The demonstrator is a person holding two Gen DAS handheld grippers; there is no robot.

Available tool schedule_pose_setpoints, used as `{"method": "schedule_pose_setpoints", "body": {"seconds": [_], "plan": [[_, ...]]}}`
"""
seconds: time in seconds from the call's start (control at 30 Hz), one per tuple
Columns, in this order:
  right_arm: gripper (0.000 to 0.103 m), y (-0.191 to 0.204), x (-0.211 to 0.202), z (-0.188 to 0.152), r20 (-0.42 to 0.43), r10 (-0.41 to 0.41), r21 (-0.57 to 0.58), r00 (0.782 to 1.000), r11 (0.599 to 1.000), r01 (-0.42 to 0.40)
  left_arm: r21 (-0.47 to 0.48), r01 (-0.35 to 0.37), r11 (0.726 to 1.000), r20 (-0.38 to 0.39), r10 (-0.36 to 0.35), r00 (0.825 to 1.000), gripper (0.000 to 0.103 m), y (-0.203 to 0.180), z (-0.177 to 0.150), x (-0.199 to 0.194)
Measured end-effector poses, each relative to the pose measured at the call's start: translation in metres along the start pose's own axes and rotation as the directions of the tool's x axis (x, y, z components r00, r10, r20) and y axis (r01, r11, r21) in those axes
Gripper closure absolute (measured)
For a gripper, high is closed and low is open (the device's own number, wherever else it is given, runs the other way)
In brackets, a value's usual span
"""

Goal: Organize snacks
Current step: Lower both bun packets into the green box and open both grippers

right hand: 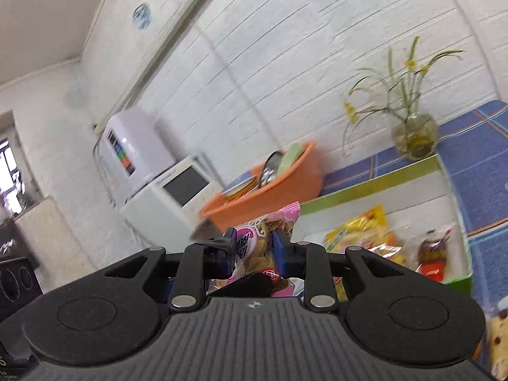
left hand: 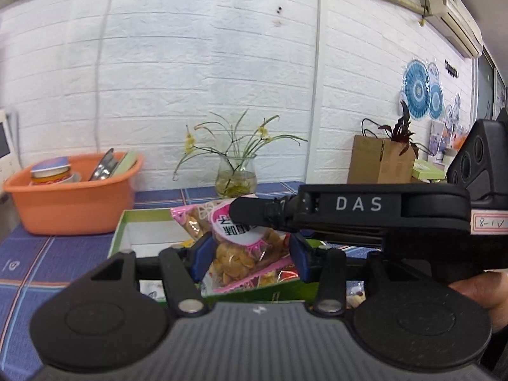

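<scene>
Above the green-rimmed box, both grippers are pinching one pink snack bag: the left gripper is clamping its lower part, the right gripper its upper part. The grippers' bodies are hiding much of the bag and box; the bag's print is blurring.

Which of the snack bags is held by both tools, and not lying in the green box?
The pink bag of golden chips. Both tools grip it above the green box, while the yellow bag and the red-labelled bag lie inside.

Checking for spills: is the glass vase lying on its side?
No, the glass vase stands upright on the blue tiled counter behind the green box.
</scene>
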State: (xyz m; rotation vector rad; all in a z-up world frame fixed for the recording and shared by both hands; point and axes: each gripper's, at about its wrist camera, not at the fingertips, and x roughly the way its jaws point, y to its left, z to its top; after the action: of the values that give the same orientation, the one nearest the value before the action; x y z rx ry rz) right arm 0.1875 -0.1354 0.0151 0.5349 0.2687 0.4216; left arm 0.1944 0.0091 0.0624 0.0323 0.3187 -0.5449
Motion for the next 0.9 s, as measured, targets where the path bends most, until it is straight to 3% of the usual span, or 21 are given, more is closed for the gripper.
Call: {"method": "schedule_pose_setpoints", "body": {"seconds": [0.2,0.47,0.63,0.7,0.77,0.9], "plan": [[0.058,-0.039,0.008,0.006,0.021,-0.074,0.063,0.997,0.995,0.072,-0.016,0.000,1.000,-0.029,0.000,1.000,0.058,-0.014,-0.005,0.048],[0.056,-0.055,0.010,0.009,0.041,-0.148,0.072,0.988,0.987,0.145,0.012,0.008,1.000,-0.033,-0.007,0.999,0.054,-0.023,-0.008,0.076],[0.038,-0.064,0.011,0.009,0.009,-0.161,0.158,0.987,0.975,0.158,-0.015,0.010,1.000,-0.089,-0.011,0.996,0.051,-0.014,-0.017,0.090],[0.029,-0.058,0.004,0.014,0.035,-0.149,0.145,0.988,0.979,0.143,-0.019,-0.008,1.000,-0.088,0.006,0.996,0.044,-0.006,-0.020,0.088],[0.015,-0.050,-0.004,0.018,0.075,-0.152,0.115,0.986,0.983,0.143,-0.044,-0.013,0.999,-0.089,0.010,0.996,0.040,0.006,-0.019,0.081],[0.007,-0.041,-0.012,0.025,0.075,-0.127,0.072,0.989,0.990,0.121,-0.073,-0.048,0.996,-0.073,0.043,0.996,0.038,0.025,-0.016,0.058]]}}
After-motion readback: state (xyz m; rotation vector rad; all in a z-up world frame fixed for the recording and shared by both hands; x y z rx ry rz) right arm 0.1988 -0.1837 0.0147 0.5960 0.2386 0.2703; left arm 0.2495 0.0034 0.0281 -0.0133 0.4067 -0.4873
